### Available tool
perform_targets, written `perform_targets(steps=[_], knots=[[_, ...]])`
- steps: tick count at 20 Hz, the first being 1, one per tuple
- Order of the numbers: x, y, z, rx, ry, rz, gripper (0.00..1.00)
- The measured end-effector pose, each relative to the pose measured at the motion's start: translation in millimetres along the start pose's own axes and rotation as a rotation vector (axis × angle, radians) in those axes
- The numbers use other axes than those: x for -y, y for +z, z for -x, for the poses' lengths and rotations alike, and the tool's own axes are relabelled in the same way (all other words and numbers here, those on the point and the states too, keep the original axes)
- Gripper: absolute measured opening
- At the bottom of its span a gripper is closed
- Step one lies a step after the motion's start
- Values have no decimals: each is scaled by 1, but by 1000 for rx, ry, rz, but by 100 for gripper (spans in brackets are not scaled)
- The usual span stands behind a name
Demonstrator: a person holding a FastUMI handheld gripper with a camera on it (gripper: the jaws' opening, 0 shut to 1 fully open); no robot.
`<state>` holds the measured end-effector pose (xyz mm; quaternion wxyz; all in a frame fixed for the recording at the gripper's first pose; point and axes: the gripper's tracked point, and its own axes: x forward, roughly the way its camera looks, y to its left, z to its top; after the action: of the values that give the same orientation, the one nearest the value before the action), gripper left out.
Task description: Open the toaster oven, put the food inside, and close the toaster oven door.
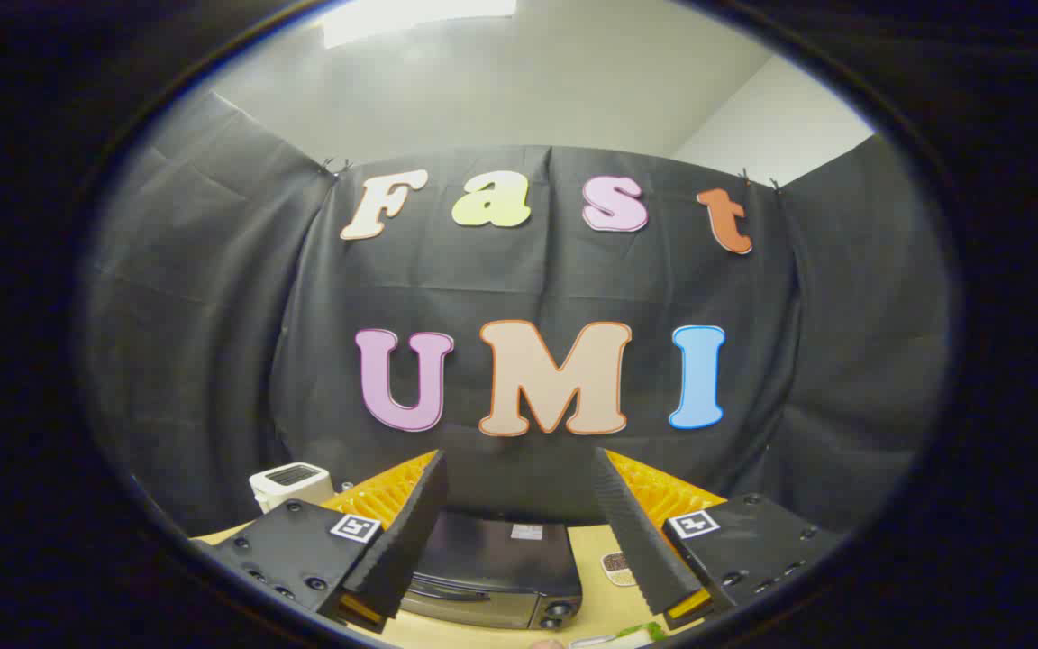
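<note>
Gripper (519,505) up high, fingers spread wide, nothing between them but air. Held level and aimed at the black cloth wall, so most of the table sits low, down at 6 o'clock from the fingertips. Looks like a start pose: wide fingers, ready to come down, not yet touching anything.

Toaster oven (492,577) down below, seen in the gap between the two fingers, a bit toward the left finger. Dark top, shiny front, a knob at its right corner. Door looks shut, with a handle bar across the front. Set on the wooden table (600,608) with its front facing this way, likely so the door can be pulled open from here.

Small brown thing (617,568) on the table at 3 o'clock from the oven, just beside the right finger. Could be the food, but too small to tell. Something green and white (632,636) at 5 o'clock from the oven, at the near edge of the table, partly hidden. Might be food too. Cannot say for sure.

White toaster (289,482) with slots on top at 10 o'clock from the oven, behind the left finger, well out of the way.

Probably step one not yet done. Next needs a dip down and forward to reach that door handle.
</note>
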<state>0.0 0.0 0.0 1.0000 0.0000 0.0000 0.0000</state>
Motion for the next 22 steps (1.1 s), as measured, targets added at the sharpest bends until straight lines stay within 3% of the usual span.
perform_targets(steps=[14, 22], knots=[[-44, -44, -36, -89, 39, 17, 100], [-50, -129, -49, -227, 47, 34, 100]])
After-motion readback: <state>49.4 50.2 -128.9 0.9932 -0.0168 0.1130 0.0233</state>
